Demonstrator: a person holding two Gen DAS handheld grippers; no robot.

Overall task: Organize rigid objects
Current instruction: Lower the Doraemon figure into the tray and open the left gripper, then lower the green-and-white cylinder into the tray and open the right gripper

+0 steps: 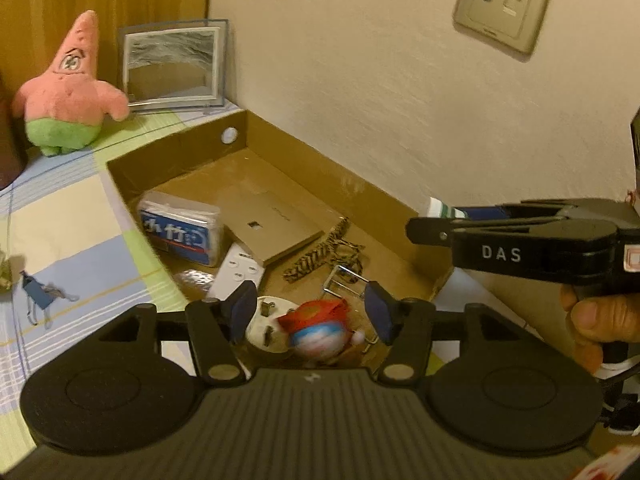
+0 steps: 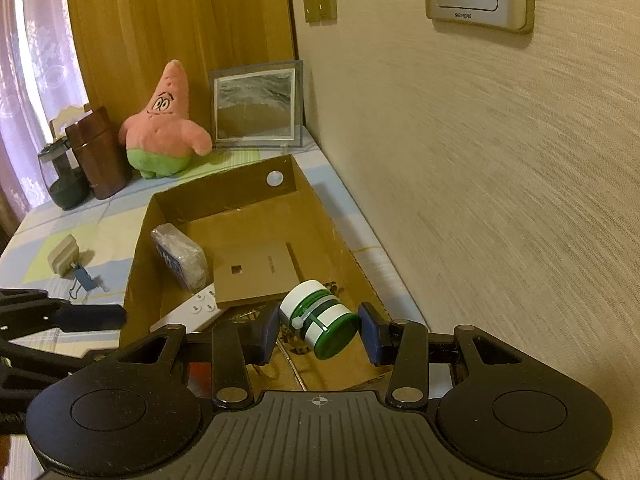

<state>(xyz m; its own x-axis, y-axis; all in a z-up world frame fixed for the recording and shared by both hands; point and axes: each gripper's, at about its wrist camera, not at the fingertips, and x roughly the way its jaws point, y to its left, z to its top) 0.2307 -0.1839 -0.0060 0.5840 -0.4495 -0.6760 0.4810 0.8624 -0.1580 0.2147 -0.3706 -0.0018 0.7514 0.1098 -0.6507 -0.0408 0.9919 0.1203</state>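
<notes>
A shallow cardboard box (image 1: 120, 172) (image 2: 140, 248) lies on the checked cloth against the wall. In it are a blue tissue pack (image 1: 180, 232) (image 2: 180, 258), a brown card box (image 1: 272, 224) (image 2: 256, 272), a white remote (image 1: 236, 276) (image 2: 192, 312), a striped strap (image 1: 320, 256), a metal clip (image 1: 344, 284) and a white plug (image 1: 264, 324). My left gripper (image 1: 312, 312) is open above a blurred red, white and blue toy figure (image 1: 320, 332), which is not between the pads. My right gripper (image 2: 318, 328) is open over the box; a white and green jar (image 2: 320, 320) sits tilted between its pads, with gaps at both sides.
A pink star plush (image 1: 64, 92) (image 2: 164, 128) and a glass picture frame (image 1: 176, 68) (image 2: 258, 104) stand behind the box. A blue binder clip (image 1: 38, 292) (image 2: 86, 280) and a cream block (image 2: 62, 256) lie left on the cloth. A brown canister (image 2: 96, 152) stands far left.
</notes>
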